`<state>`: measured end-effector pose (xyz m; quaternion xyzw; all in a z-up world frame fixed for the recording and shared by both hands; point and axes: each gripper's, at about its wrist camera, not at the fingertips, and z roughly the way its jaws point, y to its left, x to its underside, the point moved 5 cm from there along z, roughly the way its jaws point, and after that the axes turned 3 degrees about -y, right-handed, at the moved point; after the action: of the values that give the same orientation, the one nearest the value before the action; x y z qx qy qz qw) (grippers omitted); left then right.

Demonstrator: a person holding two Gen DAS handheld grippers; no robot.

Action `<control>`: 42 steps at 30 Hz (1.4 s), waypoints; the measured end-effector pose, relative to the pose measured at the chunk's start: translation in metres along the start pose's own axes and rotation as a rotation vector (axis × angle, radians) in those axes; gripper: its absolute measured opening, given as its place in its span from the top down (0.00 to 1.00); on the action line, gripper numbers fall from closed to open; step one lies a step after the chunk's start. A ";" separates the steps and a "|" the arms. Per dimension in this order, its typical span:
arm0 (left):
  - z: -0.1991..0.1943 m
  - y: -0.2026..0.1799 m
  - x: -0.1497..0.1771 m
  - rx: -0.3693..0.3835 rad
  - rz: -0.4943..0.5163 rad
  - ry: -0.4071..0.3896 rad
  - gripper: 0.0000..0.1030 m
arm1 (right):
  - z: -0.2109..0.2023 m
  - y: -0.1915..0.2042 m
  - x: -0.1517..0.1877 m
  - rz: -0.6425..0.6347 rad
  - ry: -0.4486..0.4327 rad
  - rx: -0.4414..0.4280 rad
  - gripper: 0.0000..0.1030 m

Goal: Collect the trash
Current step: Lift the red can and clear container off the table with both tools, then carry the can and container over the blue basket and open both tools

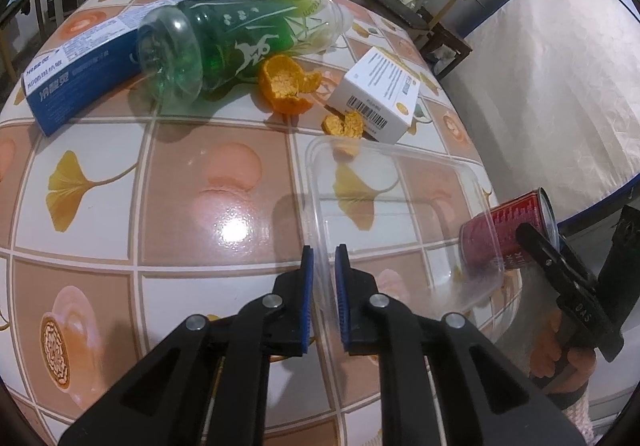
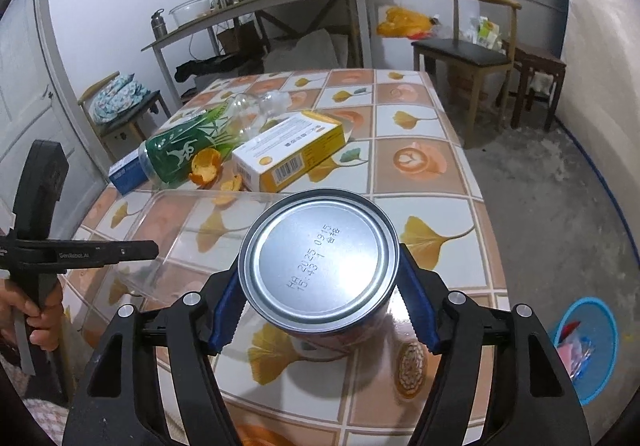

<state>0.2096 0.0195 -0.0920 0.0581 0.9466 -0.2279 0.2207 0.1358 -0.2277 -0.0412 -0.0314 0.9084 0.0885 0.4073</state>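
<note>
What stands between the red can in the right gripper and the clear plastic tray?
Nothing visible does. The right gripper is shut on the red can, which hangs beside the clear plastic tray; the left gripper pinches the tray's near rim.

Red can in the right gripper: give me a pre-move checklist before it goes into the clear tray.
1. Right gripper pads pressing on the red can: ok.
2. Left gripper clamped on the clear tray rim: ok.
3. Tray interior free of items: ok.
4. Can over the tray: not ok, it sits beside the near corner.
5. Can empty: cannot tell.
</note>
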 end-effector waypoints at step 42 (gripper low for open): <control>0.278 -0.408 0.049 0.120 0.459 0.498 0.96 | -0.154 -0.373 0.152 0.794 -0.064 0.499 0.38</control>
<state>0.1884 -0.4700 -0.1698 0.3364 0.9186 -0.2061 0.0244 -0.0301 -0.6207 -0.1041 0.4200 0.8307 0.0174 0.3651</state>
